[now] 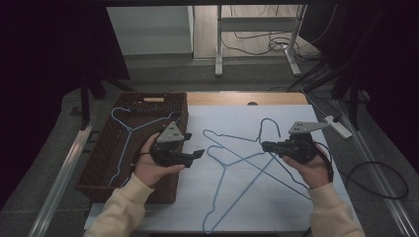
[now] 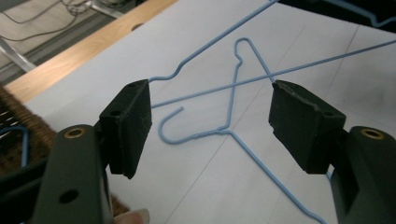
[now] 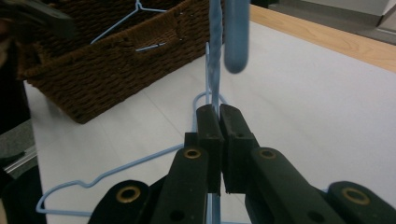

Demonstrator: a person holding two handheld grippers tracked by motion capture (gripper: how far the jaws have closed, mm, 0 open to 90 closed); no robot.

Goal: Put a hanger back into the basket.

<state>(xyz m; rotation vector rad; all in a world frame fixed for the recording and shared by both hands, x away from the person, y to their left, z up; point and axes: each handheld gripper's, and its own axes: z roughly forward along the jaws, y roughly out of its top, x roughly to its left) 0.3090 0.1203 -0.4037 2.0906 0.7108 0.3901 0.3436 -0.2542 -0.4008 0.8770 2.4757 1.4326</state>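
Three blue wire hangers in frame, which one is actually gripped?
The blue wire hanger nearest the right gripper: its twisted neck is clamped between those jaws. Another lies loose on the white sheet; the third sits in the brown wicker basket.

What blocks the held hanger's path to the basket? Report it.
The open left gripper hovers between the hanger in the right gripper and the basket. A second hanger lies crossed with it; which is on top is unclear.
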